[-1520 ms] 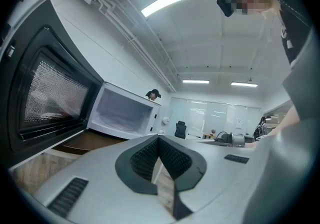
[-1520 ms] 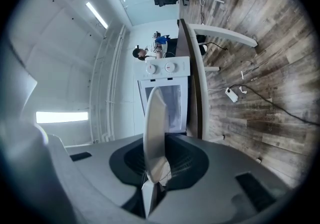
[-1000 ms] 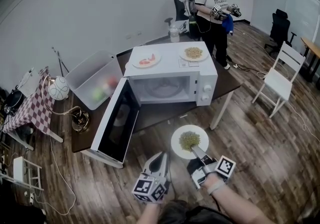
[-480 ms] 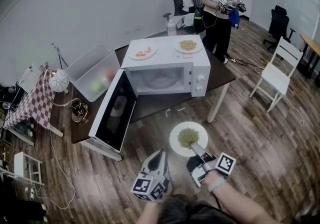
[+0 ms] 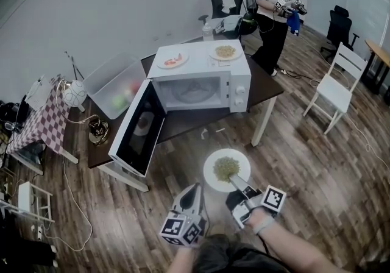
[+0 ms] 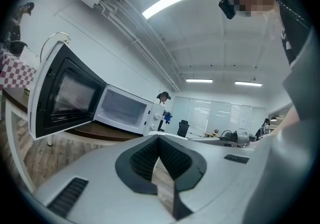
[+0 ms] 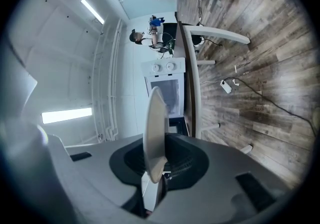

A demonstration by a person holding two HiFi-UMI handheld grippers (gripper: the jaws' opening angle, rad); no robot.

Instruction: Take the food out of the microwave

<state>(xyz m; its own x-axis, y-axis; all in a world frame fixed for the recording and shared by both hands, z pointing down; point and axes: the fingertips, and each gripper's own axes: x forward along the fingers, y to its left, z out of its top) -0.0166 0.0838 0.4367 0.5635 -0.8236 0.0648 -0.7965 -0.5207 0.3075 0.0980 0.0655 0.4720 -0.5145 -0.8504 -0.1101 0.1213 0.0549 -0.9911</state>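
Right gripper (image 5: pixel 235 183), lower centre of head view, pinches near rim of plate of greenish food (image 5: pixel 226 169) over wood floor (image 5: pixel 304 162), well clear of open microwave (image 5: pixel 198 86). Left gripper (image 5: pixel 194 189) pressed together, empty. Risk: single-edge grip lets plate sag, and food slides off far rim.

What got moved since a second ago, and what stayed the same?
The right gripper, carrying the white round plate of greenish food, and the empty left gripper backed away from the white microwave. The person in the background stepped to the right. Nothing was grabbed or dropped: the plate stays clamped, the microwave door stays open.
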